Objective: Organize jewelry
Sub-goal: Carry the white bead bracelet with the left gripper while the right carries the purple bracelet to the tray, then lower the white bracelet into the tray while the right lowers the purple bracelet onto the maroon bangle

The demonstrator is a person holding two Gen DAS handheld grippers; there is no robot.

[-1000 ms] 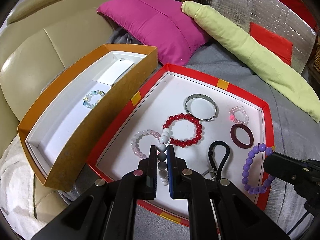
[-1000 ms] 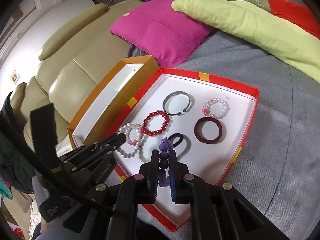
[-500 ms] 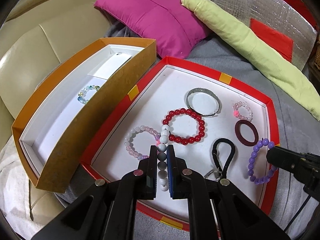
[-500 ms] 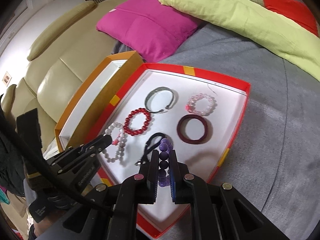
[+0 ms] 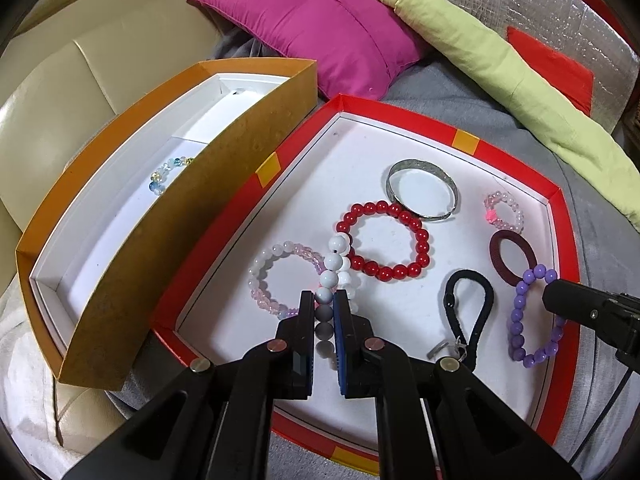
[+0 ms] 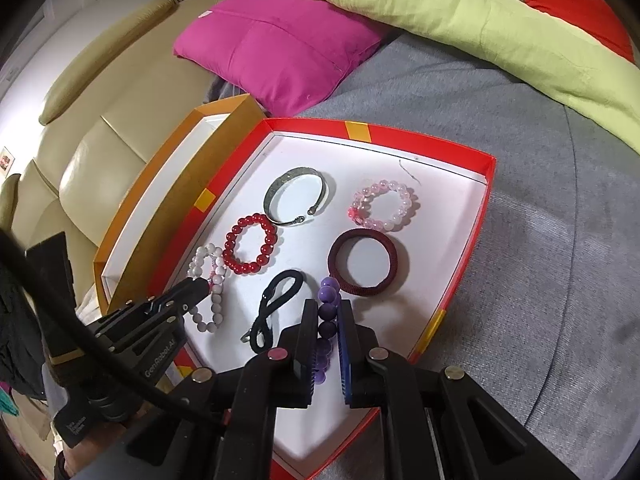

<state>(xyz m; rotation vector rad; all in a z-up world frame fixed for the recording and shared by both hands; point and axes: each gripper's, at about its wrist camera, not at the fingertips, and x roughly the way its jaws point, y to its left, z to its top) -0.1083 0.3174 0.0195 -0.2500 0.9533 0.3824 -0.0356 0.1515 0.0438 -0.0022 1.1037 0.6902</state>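
- Your left gripper (image 5: 323, 300) has its jaws clamped on a white bead bracelet (image 5: 335, 264), pinched near the loop's lower end, over the red tray's near left part.
- The white bracelet's beads run up out of the jaws and end just beside the red bead bracelet (image 5: 384, 240); whether they touch it you can't tell.
- Your right gripper (image 6: 324, 308) has its jaws clamped on a purple bead bracelet (image 6: 329, 300), over the near right part of the red tray (image 6: 460, 280).
- In the left wrist view the purple loop hangs from the right gripper's tip at the tray's right edge.
- Lying on the tray floor: a silver cuff (image 5: 424, 188) at the back, touching the red bracelet's far rim; a pale pink bead bracelet (image 6: 384, 204) at back right; a dark red ring bangle (image 6: 366, 264) just in front of it; a black cord loop (image 5: 468, 312) with a small metal piece at its near end.
- Another pale pink and clear bead bracelet (image 5: 280, 276) lies at the tray's left, right next to the white one.
- An orange box (image 5: 120, 264) sits touching the tray's left side, white inside, with a small bracelet of blue and yellow beads (image 5: 166, 174) on its floor.
- Both containers sit on a grey cover (image 6: 540, 240), with a pink cushion (image 6: 276, 36) and a lime green cushion (image 6: 500, 32) behind them.
- A beige sofa (image 6: 120, 128) is at left.
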